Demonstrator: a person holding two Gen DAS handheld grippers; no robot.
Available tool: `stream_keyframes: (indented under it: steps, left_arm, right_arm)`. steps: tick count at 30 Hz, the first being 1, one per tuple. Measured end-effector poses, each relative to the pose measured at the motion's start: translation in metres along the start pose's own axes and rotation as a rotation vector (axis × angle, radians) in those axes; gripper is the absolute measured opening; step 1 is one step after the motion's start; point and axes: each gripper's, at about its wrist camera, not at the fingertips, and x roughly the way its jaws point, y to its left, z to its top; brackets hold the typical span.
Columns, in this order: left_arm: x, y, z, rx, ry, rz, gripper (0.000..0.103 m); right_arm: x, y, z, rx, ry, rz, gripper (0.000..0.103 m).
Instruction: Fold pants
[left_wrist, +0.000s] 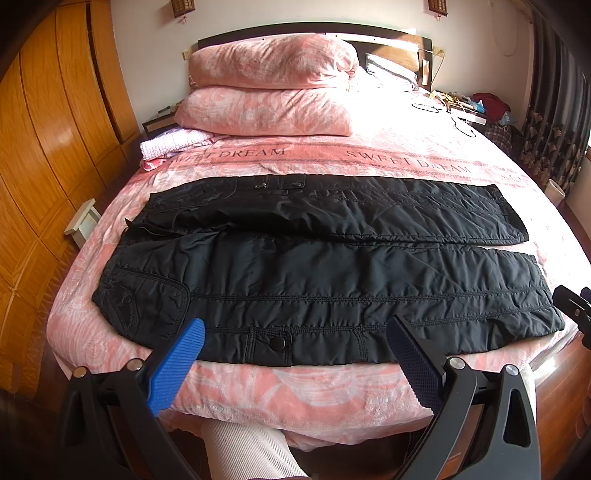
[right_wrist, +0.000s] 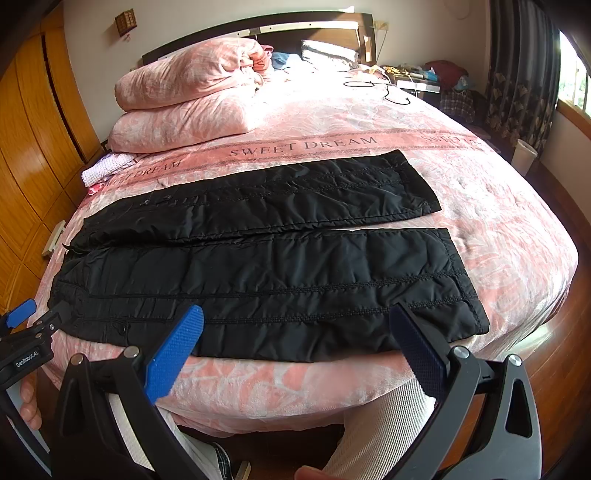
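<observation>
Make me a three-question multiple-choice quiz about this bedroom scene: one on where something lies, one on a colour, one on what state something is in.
1. Where do the pants lie?
A. on the floor
B. spread across the bed, near its foot
C. on the pillows

2. What colour are the pants?
A. black
B. pink
C. white

3. What state is the left gripper in?
A. shut on the pants
B. shut on nothing
C. open, holding nothing

Answers:
1 B: both legs lie flat side by side on the pink bedspread, waist to the left.
2 A: the quilted fabric is black against the pink cover.
3 C: its two blue fingers stand wide apart with nothing gripped; the right gripper looks the same.
</observation>
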Motion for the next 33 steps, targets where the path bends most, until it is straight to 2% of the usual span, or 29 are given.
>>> stream_keyframes:
  steps: [16,27,29,33]
  left_arm:
    - [0.002,0.001,0.000,0.002,0.003,0.000,0.099]
    - [0.019,-0.003,0.005,0.019,0.026,-0.012,0.099]
    - [0.022,-0.004,0.008,0.018,0.024,-0.027,0.099]
    - [0.036,0.001,0.026,-0.014,0.043,-0.131,0.099]
  right_arm:
    - [0.002,0.002,0.001,-0.002,0.003,0.012,0.101]
    - [0.018,0.000,0.009,0.003,0.022,0.036,0.101]
    - [0.021,-0.001,0.013,0.005,0.022,0.043,0.101]
    - [0.030,-0.001,0.030,-0.022,0.011,0.059,0.101]
